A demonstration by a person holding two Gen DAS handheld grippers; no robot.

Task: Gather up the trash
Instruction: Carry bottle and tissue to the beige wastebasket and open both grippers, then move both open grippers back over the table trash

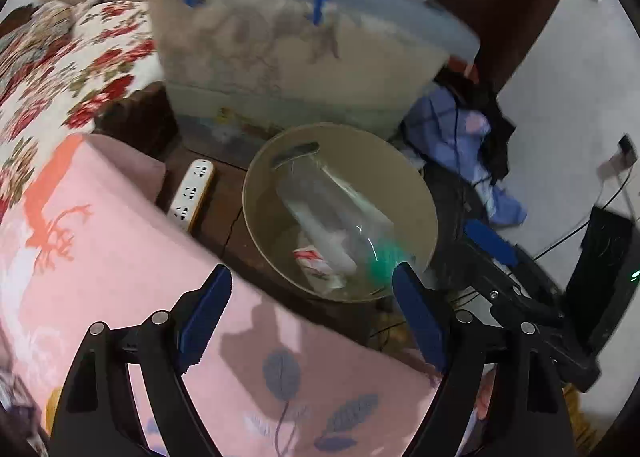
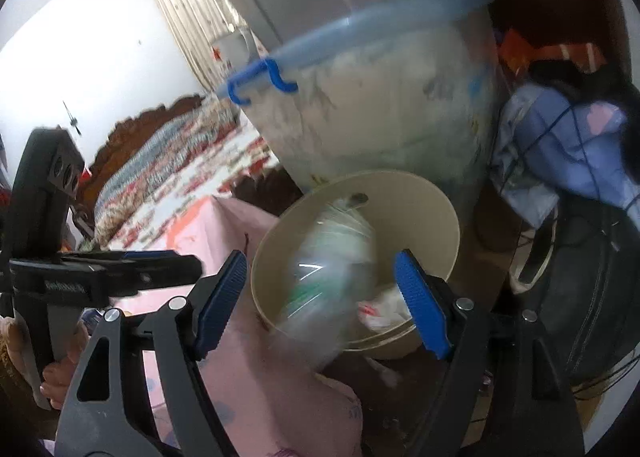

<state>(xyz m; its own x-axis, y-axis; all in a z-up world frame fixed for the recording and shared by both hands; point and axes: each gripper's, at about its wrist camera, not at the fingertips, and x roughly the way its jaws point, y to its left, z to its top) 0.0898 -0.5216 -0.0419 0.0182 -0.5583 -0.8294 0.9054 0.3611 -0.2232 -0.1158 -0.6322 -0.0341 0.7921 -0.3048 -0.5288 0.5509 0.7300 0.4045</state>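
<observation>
A beige round bin (image 1: pixel 404 165) stands on dark wood beside the bed. Inside it lie a clear plastic bottle (image 1: pixel 336 209) with a green cap and a crumpled white-and-red wrapper (image 1: pixel 316 263). My left gripper (image 1: pixel 312 273) hangs open over the bin's near rim and the pink blanket, with nothing held. In the right wrist view the bottle (image 2: pixel 332 269) is blurred, tilted in the bin (image 2: pixel 424 209), between the pads of my open right gripper (image 2: pixel 321 257) but not pressed by them. The wrapper (image 2: pixel 380 309) lies beside it.
A clear storage box (image 1: pixel 300 69) with a blue handle stands right behind the bin. A white power strip (image 1: pixel 192 189) lies to its left, beside the pink blanket (image 1: pixel 120 257). Blue clothes (image 1: pixel 452 129), cables and a black box (image 1: pixel 608 257) crowd the right.
</observation>
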